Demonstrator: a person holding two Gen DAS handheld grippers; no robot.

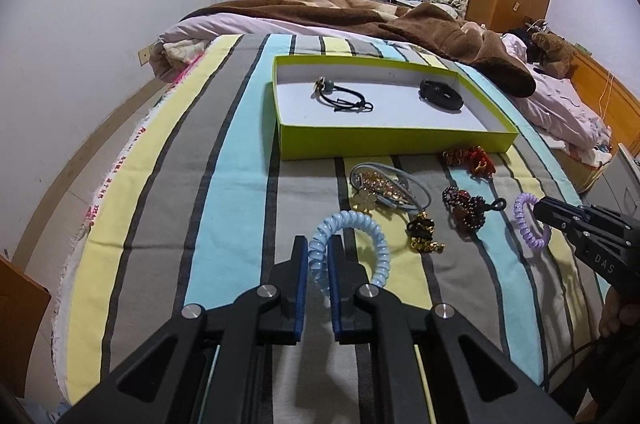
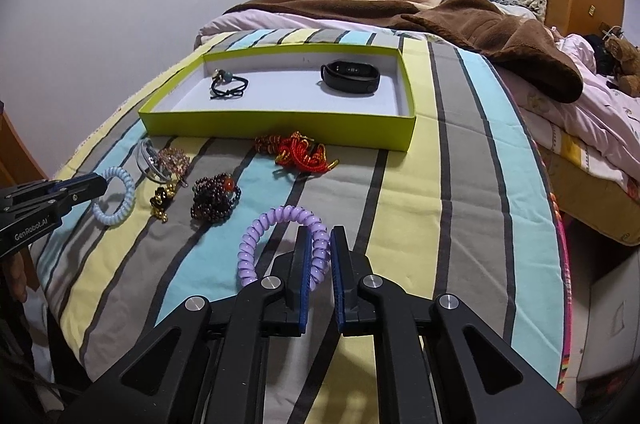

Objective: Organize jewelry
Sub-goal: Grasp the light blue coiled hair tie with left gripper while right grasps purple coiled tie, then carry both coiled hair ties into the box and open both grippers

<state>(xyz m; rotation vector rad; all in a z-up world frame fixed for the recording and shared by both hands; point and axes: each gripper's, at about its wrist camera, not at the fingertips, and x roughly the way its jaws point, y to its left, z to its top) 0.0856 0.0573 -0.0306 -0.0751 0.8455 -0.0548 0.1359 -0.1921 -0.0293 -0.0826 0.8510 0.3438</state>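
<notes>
Here, left gripper [image 1: 318,256] closed narrow on the near-left arc of the pale blue spiral hair tie [image 1: 362,228], tie pinched between the blue pads and lying on the striped bedspread [image 1: 224,184]. Right gripper [image 2: 320,248] likewise narrow, clamped on the right arc of the purple spiral hair tie [image 2: 260,236], also on the spread. Between the two ties: black-and-gold charm piece [image 1: 422,232] and dark red bead bracelet [image 1: 464,208], both near but apart from either tie. Farther off, grey cord loop with gold chain [image 1: 376,188], and red knotted cord bracelet [image 2: 300,152] just beside the near wall of the lime-green box lid [image 2: 280,126]. Inside the lid: black hair elastic with bead [image 2: 228,86] at left, black fitness band [image 2: 352,78] at right, well apart. Beyond the lid, brown blanket [image 2: 500,32] bunched on the bed; teddy bear [image 1: 556,54] far right. Loose pieces lying between grippers and lid.
</notes>
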